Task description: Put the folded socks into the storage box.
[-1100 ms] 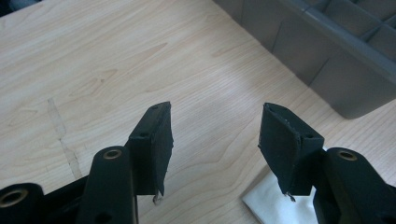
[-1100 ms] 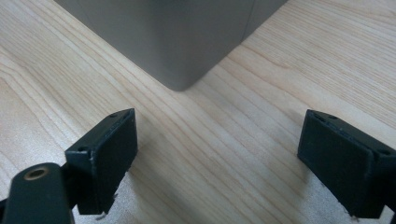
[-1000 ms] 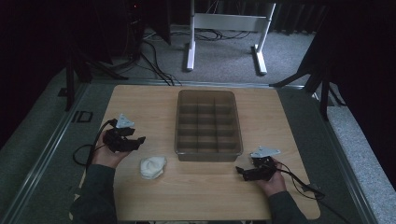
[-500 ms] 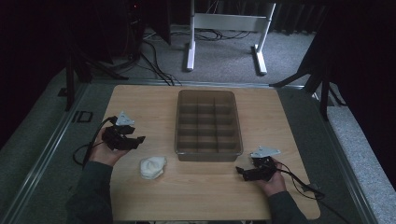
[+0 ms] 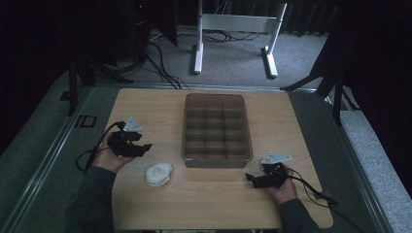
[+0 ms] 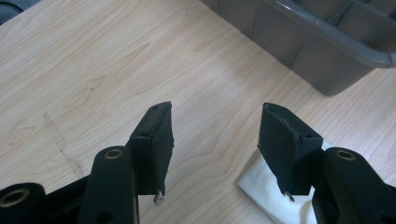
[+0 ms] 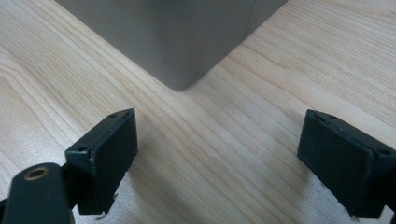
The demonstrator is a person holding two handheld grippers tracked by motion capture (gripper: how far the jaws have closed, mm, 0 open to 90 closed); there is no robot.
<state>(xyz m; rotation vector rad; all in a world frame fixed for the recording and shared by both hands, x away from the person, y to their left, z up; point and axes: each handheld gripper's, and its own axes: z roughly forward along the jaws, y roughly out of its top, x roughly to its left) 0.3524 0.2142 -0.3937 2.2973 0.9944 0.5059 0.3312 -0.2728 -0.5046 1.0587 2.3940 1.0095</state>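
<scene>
The room is dark, with a grey floor [image 5: 233,58] and a white stand [image 5: 233,29] at 12 o'clock. The wood table [image 5: 204,204] holds a grey tray [image 5: 216,158]. A white cloth [image 5: 159,173] lies at 7 o'clock from the tray. The left tongs [image 5: 141,148] are apart above it at 10 o'clock; a bad aim could push it away. The right tongs [image 5: 251,178] are apart too and could bump the tray.
</scene>
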